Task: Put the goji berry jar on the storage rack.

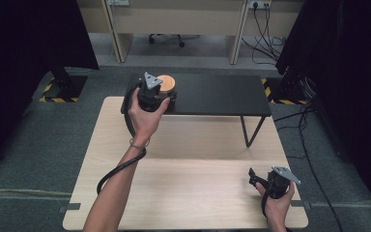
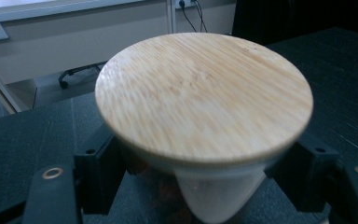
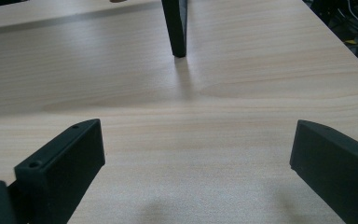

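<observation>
High view: a pale wooden table carries a low black shelf on thin legs along its far side; a jar with a round wooden lid stands on the left end of the shelf. The left gripper, held in the person's left hand, is at the jar, while the right gripper, in the right hand, sits low over the near right corner of the table, well apart from the shelf. Left gripper view: the lid is close to the camera, and below it a pale, glassy body narrows downward between the two black jaws, which flank it closely on either side; contact looks likely, but the frame is blurred and whether the jaws are pressed firmly on the body cannot be told. Right gripper view: the jaws stand wide apart over bare wood with nothing between them, and one black leg of the shelf rises ahead. As a judgement, the step in hand is taking or setting the jar at the shelf; it is best done with the jaws squared on the body beneath the lid's overhang, the jar kept upright, and any lift made straight up, since a smooth tapering wall may slip.
</observation>
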{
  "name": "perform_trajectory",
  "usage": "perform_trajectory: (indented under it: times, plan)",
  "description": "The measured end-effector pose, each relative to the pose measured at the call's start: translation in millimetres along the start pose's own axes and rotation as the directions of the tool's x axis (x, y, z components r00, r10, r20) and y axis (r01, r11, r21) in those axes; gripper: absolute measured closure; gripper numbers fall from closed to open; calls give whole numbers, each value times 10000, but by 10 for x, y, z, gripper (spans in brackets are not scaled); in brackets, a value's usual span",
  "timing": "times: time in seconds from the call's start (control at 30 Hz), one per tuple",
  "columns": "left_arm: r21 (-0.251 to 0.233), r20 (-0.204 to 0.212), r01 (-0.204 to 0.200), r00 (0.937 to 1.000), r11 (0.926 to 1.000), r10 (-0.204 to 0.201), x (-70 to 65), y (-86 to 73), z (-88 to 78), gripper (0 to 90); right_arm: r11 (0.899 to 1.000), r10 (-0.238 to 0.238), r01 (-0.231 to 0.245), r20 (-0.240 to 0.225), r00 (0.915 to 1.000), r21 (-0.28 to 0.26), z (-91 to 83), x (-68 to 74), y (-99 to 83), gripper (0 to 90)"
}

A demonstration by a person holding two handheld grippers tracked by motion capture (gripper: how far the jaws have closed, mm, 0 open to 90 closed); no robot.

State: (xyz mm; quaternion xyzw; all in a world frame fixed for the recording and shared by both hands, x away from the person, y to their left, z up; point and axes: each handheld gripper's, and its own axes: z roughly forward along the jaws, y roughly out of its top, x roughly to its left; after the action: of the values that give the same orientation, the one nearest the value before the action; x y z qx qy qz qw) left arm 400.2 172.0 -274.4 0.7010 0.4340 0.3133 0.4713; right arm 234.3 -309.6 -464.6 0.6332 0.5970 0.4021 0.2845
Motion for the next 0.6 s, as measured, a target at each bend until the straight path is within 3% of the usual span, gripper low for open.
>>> perform_trajectory:
  times: [0.2, 0.6]
  plan:
    - [-54, 250, 346, 9991, 9994, -345, 93, -19, 49, 257, 10000, 17, -17, -25, 10000, 50, 6, -4, 9, 30]
    - [-96, 289, 327, 9991, 9994, -324, 106, -29, 57, 257, 10000, 13, -12, -15, 10000, 58, 6, -1, 10, 31]
